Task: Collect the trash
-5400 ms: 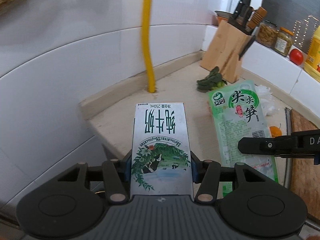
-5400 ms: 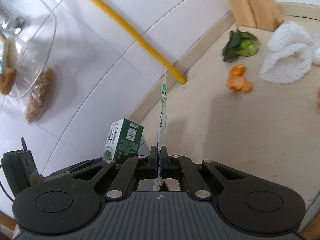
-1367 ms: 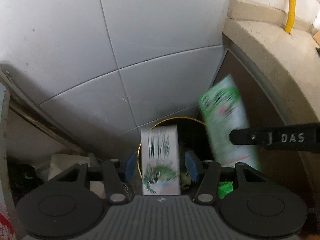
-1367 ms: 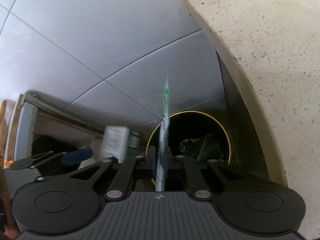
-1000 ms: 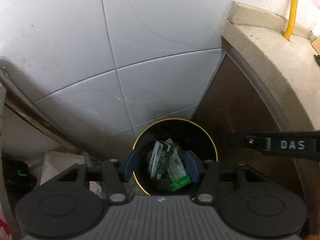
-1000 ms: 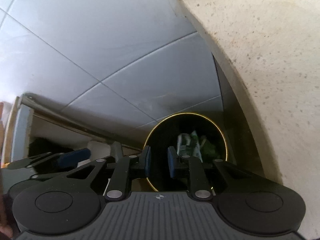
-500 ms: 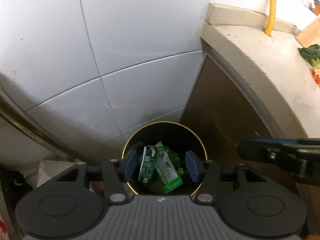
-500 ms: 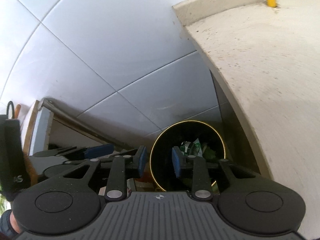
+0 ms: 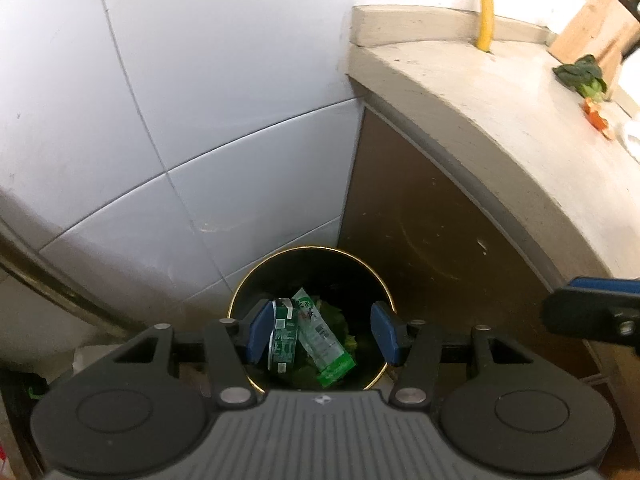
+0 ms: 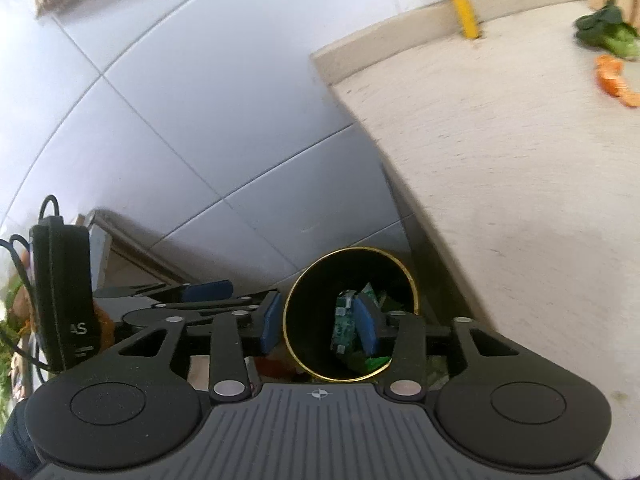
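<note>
A round black trash bin (image 9: 362, 268) (image 10: 304, 300) with a gold rim stands on the floor beside the counter. Inside it lie a green milk carton (image 9: 283, 336) (image 10: 343, 328) and a green snack wrapper (image 9: 322, 340), on top of leafy scraps. My left gripper (image 9: 322, 330) hangs open above the bin with nothing between its blue pads. My right gripper (image 10: 318, 322) is also above the bin; its jaws are opening and hold nothing. On the counter remain a leafy green vegetable (image 9: 584, 76) (image 10: 608, 34) and orange peel (image 9: 598, 118) (image 10: 614, 80).
A stone counter (image 9: 520, 120) (image 10: 500, 160) runs to the right, with a brown cabinet side (image 9: 440, 240) under it. A yellow pipe (image 9: 486, 4) (image 10: 460, 0) rises at its back, a wooden knife block (image 9: 592, 24) further right. White tiled wall (image 9: 180, 100) stands behind the bin.
Both grippers rose and drew back from the bin, bringing more of the counter into view. The right jaws spread wider. The carton and wrapper lie still in the bin.
</note>
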The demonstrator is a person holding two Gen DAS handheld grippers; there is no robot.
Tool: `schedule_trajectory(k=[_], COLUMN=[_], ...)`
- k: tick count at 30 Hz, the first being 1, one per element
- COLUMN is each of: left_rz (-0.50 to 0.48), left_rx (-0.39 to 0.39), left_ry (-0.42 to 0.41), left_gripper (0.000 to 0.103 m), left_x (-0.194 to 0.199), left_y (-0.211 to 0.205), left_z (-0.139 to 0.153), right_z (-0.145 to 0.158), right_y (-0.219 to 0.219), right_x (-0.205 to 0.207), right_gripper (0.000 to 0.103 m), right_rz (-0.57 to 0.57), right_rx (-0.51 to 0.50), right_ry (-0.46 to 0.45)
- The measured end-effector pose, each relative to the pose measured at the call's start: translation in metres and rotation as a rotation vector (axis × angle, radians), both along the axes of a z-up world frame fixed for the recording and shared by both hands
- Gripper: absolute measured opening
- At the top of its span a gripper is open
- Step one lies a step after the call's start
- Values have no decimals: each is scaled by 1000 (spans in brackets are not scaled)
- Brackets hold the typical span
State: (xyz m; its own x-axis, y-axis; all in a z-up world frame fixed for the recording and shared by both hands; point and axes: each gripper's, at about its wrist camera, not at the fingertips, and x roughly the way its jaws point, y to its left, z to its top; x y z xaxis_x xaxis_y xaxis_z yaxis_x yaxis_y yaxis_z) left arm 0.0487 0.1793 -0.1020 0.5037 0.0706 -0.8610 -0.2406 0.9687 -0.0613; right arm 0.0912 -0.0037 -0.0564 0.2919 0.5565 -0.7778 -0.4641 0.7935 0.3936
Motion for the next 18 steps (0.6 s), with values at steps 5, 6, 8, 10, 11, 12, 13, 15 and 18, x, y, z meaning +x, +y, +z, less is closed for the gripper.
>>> schedule_trajectory(k=[5,6,8,10,11,12,13,15,18], left_rz=[-40,-47,-59,-71,-78,-84,-88,-98,-108], left_rx=[-5,-4,-3,-3,-3,-2,-2,-5,-14], left_ry=[-16,-17,-19,-21,-21,-22,-23,-21,-21], left_gripper=[49,50,52,53,54,54,54,54,54], left_x=[-3,-3,-4,-5,-5,-6,-6,-7,-10], left_y=[-7,-8,-10,-12,-14,-15,-16,-18,-21], left_z=[5,6,7,7,8,8,8,9,11], right_z=[13,15,21,26,28,30,32,33,32], right_y=[-30,-39,-56,-74,-83,-89,-98,-110,-129], right_x=[-12,-16,-21,-23,-24,-25,-25,-25,-27], right_gripper=[68,69,72,77,79,79,80,81,83], right_rz=[-83,-108,-157,-206,-236,-262,-291,-340,-398], right_rx=[-11,-13,-5,-1,-2,-5,-10,-17,-21], right_ry=[-38,-48,-63,-72,-82,-91,-97,-96,-100])
